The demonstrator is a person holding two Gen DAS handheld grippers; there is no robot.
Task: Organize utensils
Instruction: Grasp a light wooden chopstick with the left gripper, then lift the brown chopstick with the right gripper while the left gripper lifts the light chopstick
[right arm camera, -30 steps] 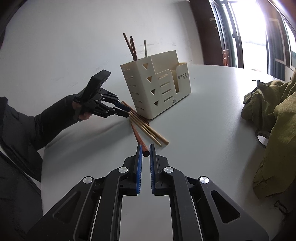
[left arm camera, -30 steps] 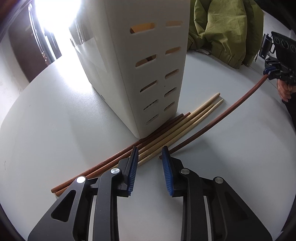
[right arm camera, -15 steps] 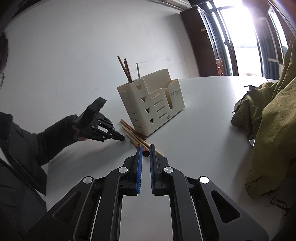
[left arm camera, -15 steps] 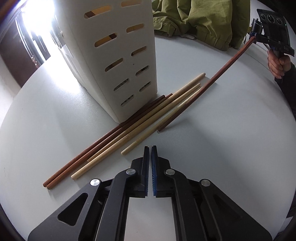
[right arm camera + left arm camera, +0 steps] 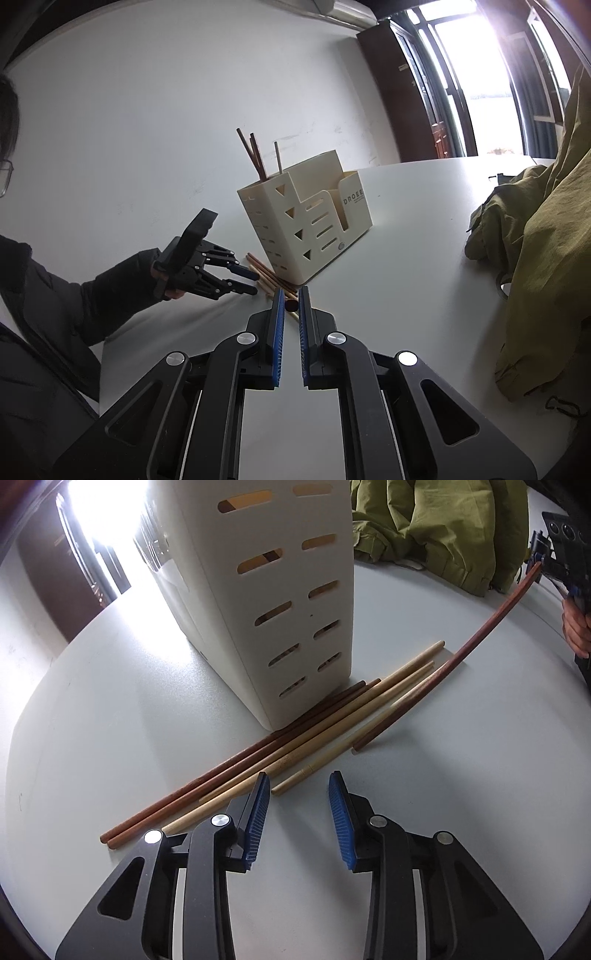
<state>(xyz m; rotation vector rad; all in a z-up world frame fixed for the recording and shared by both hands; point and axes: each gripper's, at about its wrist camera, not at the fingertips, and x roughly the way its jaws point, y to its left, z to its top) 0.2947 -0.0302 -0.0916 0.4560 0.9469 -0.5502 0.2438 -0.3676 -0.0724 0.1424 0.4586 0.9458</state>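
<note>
White table, green jacket, holder

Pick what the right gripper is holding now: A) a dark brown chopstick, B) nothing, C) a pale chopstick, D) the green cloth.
A: the right gripper is shut on one end of the dark brown chopstick, lifted off the table while its other end rests there.

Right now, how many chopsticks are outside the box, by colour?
Dark chopsticks: 3 (one of them pinched at its end by the right gripper)
Light chopsticks: 3
Total: 6
</note>
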